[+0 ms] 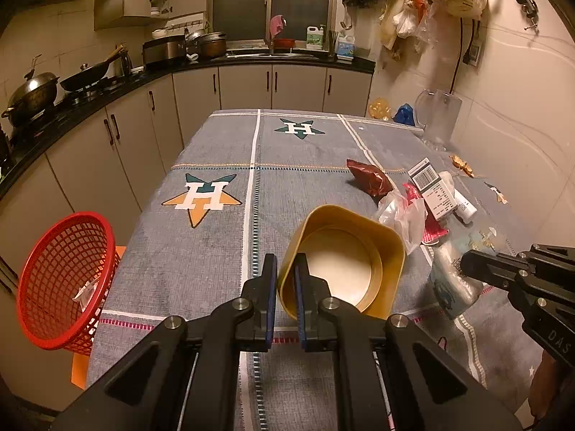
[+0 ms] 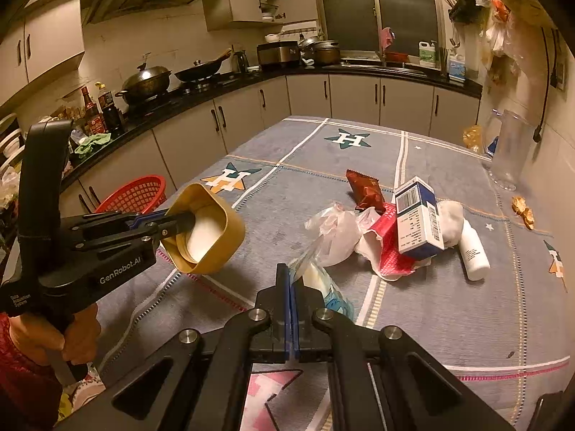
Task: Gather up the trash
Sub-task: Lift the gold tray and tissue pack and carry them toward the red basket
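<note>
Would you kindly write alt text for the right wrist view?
The left hand-held gripper grips a gold square container by its rim above a grey star-patterned tablecloth. Wrappers and a blue-and-white carton lie scattered right.

We see a counter (image 1: 215, 251) draped in a grey cloth with star-and-H emblems. At its far right corner stands a clear plastic pitcher (image 1: 440, 116), upright near the wall. Behind, we note a dark worktop (image 2: 251, 77) carrying a lidded wok (image 2: 147, 79), a frying pan (image 2: 199, 70) and a rice cooker (image 2: 278, 54); plastic bags (image 1: 431, 0) hang upper right.
</note>
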`<action>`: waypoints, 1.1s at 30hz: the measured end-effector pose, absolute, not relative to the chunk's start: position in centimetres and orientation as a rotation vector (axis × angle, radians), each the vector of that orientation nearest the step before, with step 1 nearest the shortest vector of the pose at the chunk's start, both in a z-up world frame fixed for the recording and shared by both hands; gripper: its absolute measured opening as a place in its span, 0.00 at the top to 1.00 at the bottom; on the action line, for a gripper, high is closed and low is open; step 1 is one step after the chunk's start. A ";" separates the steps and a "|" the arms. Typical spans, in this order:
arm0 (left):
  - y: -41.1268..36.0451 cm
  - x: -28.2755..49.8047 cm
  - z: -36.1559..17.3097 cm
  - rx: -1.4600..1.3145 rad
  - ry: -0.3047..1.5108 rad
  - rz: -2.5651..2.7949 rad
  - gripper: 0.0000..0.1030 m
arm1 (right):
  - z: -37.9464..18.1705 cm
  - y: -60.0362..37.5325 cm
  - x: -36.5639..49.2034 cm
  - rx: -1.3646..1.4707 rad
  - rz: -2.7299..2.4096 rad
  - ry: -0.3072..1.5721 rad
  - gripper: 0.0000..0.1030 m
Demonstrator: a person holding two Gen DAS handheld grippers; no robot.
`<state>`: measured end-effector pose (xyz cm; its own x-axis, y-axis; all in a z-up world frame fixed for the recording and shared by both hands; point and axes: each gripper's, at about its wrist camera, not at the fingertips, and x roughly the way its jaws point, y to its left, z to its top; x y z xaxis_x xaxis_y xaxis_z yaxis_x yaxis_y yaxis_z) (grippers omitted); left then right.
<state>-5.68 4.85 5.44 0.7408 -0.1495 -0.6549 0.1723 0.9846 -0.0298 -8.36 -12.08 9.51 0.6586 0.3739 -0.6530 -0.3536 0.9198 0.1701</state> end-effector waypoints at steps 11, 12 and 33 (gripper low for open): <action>6.5 -6.1 6.1 0.008 0.702 -0.152 0.91 | 10.3 -11.9 -7.9 0.097 0.476 0.754 0.98; 6.7 -6.1 6.1 0.003 0.703 -0.148 0.91 | 10.5 -11.9 -7.8 0.106 0.486 0.751 0.98; 17.0 -6.7 8.2 -0.090 0.640 0.020 0.91 | 13.4 -6.1 -4.1 0.211 0.707 0.757 0.98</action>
<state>-6.73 16.95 8.25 0.8018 -0.0090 -0.5975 -0.0470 0.9958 -0.0780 -4.08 -6.10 13.44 0.5116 0.6556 -0.5554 -0.5099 0.7519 0.4178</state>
